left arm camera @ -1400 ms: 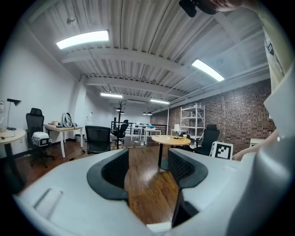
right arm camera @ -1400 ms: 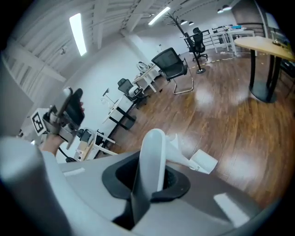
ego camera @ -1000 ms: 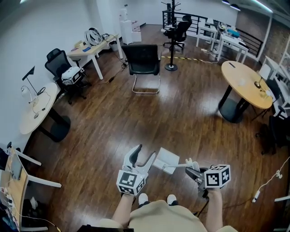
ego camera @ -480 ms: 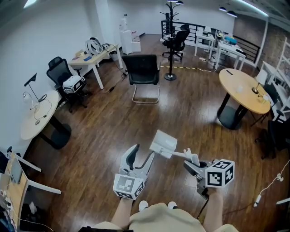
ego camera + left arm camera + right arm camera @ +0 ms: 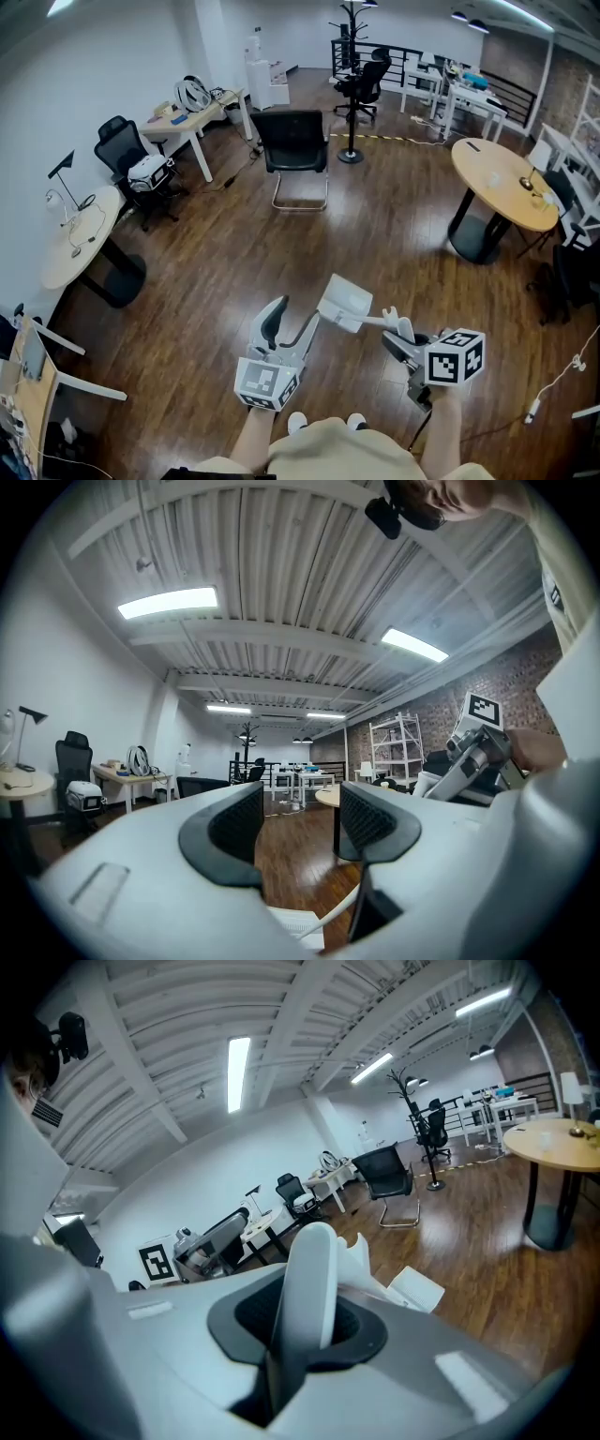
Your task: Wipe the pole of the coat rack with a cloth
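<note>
Coat rack (image 5: 351, 112) stands at top centre of the head view, far across the room. It is black, with its pole upright on a round base and a black office chair (image 5: 367, 67) just behind it. It is well apart from both grippers.

Left edge: a round counter (image 5: 66, 246) with a black lamp (image 5: 62, 164) on it. Further up, a long counter (image 5: 202, 111) against the wall, cluttered. A black visitor chair (image 5: 295, 141) stands alone on the dark wood floor (image 5: 206, 272).

Near the bottom, the left gripper (image 5: 293, 321) has its fingers wide apart and holds nothing. Its own view shows floor and distant furniture through the gap.

Just right of it is the white cloth (image 5: 344, 303), a flat pale rectangle held in the air above the floor. Its near end runs back to the right gripper (image 5: 396, 322). In the right gripper view the fingers (image 5: 314, 1241) are pressed together on the cloth's end, and the rest sticks out beyond the tips. Whether the cloth touches the left gripper I cannot tell.

Far right: a round wooden counter (image 5: 506, 178) on a black pedestal, with small objects on top.
</note>
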Motion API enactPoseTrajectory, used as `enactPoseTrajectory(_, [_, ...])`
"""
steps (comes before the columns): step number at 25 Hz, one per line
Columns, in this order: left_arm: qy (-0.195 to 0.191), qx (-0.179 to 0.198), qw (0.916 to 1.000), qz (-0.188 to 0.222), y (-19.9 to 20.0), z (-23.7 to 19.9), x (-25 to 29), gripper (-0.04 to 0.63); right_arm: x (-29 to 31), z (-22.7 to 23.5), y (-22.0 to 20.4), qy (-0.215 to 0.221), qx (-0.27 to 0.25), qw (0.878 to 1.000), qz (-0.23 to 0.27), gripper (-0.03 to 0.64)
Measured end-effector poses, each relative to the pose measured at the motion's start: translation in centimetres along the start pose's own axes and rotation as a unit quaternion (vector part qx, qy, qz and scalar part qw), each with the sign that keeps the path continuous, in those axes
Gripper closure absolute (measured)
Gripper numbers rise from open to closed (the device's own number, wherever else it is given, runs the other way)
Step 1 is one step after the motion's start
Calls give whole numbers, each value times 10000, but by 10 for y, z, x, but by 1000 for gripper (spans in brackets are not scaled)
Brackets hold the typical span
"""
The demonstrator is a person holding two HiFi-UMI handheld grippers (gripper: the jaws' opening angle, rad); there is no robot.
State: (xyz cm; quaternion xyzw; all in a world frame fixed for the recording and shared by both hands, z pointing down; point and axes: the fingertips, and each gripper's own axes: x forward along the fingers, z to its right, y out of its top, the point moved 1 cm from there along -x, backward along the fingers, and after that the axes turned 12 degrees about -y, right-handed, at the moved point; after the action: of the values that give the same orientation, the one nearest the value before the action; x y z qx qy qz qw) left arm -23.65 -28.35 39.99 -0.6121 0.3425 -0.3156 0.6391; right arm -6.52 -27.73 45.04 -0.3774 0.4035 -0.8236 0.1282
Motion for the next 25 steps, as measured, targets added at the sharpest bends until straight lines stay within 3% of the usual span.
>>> enactPoseTrajectory(11, [-221, -104, 9997, -7, -7, 17, 15, 364, -8, 27, -16, -269, 110, 9996, -36, 595])
enactPoseTrajectory(19, [-462, -191, 9987, -107, -17, 33, 30, 364, 16, 84, -55, -570, 134, 9976, -357, 594])
enactPoseTrajectory(25, [-639, -264, 9972, -301, -34, 48, 46, 365, 24, 144, -92, -925, 464, 9923, -673, 594])
